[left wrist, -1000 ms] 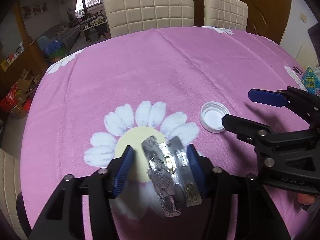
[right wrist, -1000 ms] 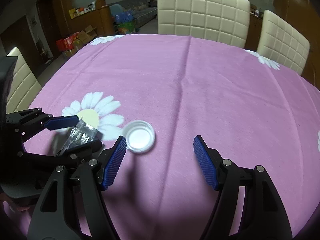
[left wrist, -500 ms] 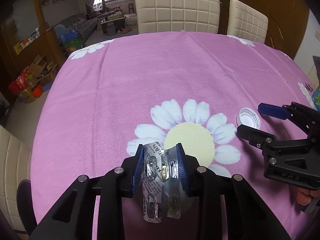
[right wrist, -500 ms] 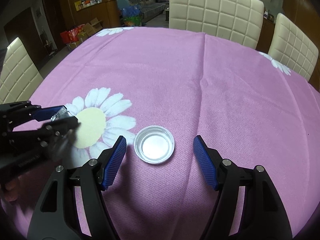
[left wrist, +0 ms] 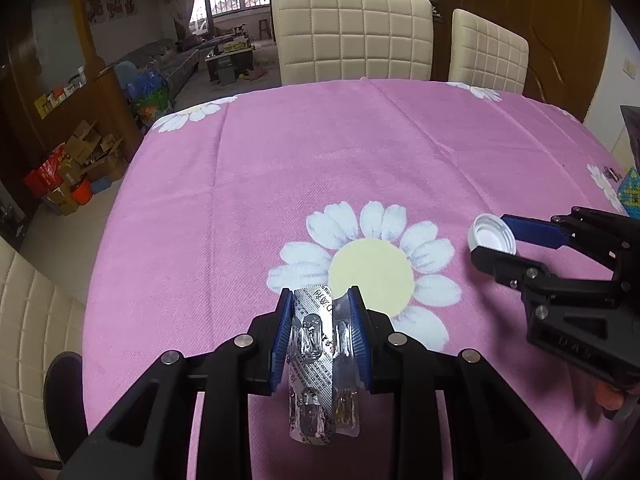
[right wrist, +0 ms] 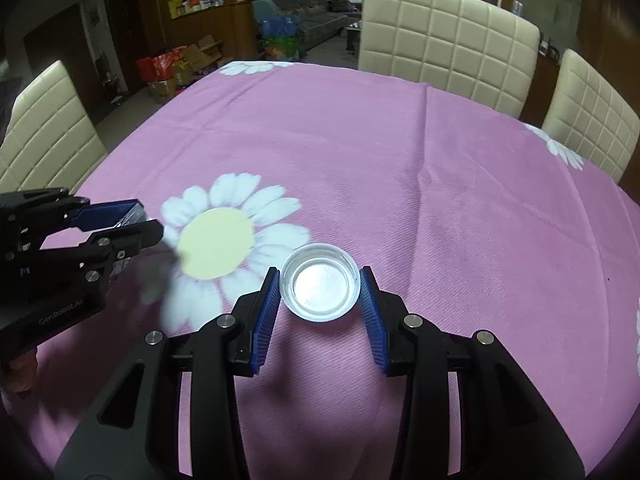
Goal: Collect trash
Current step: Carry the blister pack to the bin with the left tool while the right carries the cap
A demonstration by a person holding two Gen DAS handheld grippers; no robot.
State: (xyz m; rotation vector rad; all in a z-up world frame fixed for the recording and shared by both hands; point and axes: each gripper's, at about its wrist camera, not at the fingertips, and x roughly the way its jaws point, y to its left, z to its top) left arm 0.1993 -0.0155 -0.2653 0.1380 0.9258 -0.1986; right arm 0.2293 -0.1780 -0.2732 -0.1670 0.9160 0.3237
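1. Left wrist view shows us the blister packs (left wrist: 320, 364), silver foil strips, long axis running along the fingers, far end towards the printed daisy (left wrist: 370, 270), near end hanging past the pads, clear of the pink tablecloth (left wrist: 280, 168).
2. We see the left gripper (left wrist: 320, 312) narrowing on these strips, both blue pads pressing their long edges, just short of the daisy.
3. The white bottle cap (right wrist: 320, 288) lies open side up just right of the daisy, on the cloth; we see nothing inside it.
4. Our right gripper (right wrist: 319, 286) brackets the cap, its jaws closing; whether the pads touch the rim, we cannot tell.
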